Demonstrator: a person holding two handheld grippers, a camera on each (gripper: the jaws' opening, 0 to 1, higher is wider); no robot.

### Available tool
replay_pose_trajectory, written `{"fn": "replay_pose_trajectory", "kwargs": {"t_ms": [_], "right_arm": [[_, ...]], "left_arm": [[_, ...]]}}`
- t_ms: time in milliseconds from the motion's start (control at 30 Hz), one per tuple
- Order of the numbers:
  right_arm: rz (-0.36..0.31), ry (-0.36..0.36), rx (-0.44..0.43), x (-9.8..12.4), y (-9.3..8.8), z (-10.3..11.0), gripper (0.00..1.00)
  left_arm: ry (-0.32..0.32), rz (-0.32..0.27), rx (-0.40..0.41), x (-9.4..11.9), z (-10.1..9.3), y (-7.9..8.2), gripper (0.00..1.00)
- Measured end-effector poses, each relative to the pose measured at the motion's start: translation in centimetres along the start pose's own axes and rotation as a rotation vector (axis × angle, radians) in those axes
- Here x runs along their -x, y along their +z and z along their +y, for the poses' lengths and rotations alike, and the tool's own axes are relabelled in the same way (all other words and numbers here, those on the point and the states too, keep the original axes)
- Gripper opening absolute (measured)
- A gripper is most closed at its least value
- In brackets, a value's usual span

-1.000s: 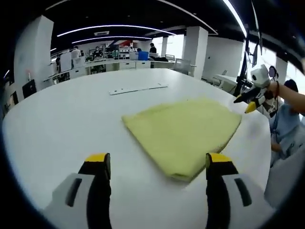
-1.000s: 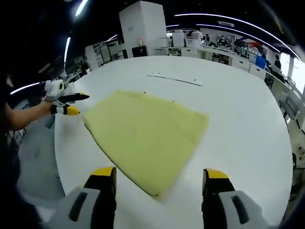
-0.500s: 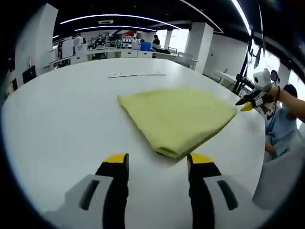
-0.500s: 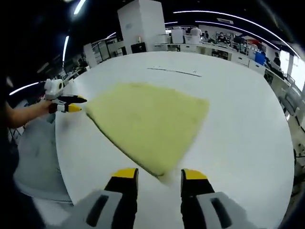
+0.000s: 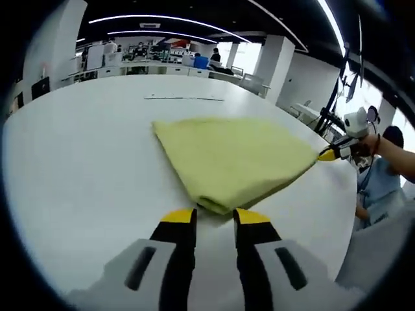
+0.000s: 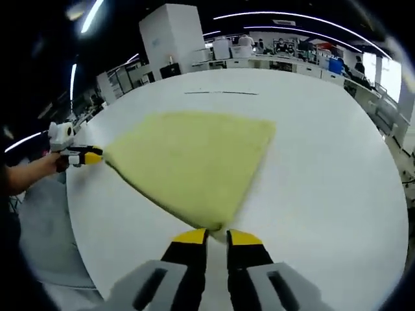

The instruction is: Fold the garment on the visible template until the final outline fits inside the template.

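A yellow garment (image 5: 233, 155) lies folded flat on the white round table (image 5: 78, 162). In the left gripper view my left gripper (image 5: 215, 219) has its jaws nearly together on the garment's nearest corner. My right gripper (image 5: 324, 155) pinches the far right corner, held by a hand. In the right gripper view the garment (image 6: 188, 162) points its corner between the jaws of my right gripper (image 6: 217, 236), which is shut on it. The left gripper (image 6: 94, 157) holds the left corner. A thin template line (image 5: 185, 98) (image 6: 220, 92) is marked on the table beyond the garment.
The table edge (image 6: 78, 214) runs close to the left gripper, and a person's arm (image 5: 395, 146) reaches in over that edge. Bare tabletop (image 6: 324, 181) spreads to the right. Desks, a white pillar (image 6: 172, 39) and people stand far behind.
Both grippers went from wide open to shut while moving forward onto opposite corners of the garment. The garment itself has stayed flat on the table.
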State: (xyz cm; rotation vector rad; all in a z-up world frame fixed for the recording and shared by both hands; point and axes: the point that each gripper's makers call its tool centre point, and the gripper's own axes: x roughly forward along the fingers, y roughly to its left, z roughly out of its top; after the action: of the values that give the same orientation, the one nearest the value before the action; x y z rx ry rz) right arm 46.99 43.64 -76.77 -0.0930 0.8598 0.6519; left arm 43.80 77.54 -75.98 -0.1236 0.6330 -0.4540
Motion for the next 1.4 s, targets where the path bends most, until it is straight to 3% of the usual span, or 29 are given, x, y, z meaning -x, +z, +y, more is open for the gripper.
{"fn": "replay_pose_trajectory", "kwargs": {"t_ms": [567,733,1033,1400], "right_arm": [[-0.007,-0.01,-0.011,-0.43,-0.19,-0.08,0.0],[-0.007,-0.008,-0.008,-0.42,-0.2,-0.05,0.0],[-0.012,-0.008,-0.024,-0.39,-0.25,-0.24,0.0],[-0.009,-0.007,-0.025,-0.35,-0.29,-0.38,0.0]], "left_arm": [[-0.03,-0.028,0.024,0.16,-0.3,0.31,0.03],[-0.038,-0.036,0.03,0.16,-0.13,0.54,0.01],[-0.037,-0.001,0.029,-0.24,-0.12,-0.41,0.02],[-0.058,-0.027,0.052,-0.29,-0.32,0.25,0.0]]}}
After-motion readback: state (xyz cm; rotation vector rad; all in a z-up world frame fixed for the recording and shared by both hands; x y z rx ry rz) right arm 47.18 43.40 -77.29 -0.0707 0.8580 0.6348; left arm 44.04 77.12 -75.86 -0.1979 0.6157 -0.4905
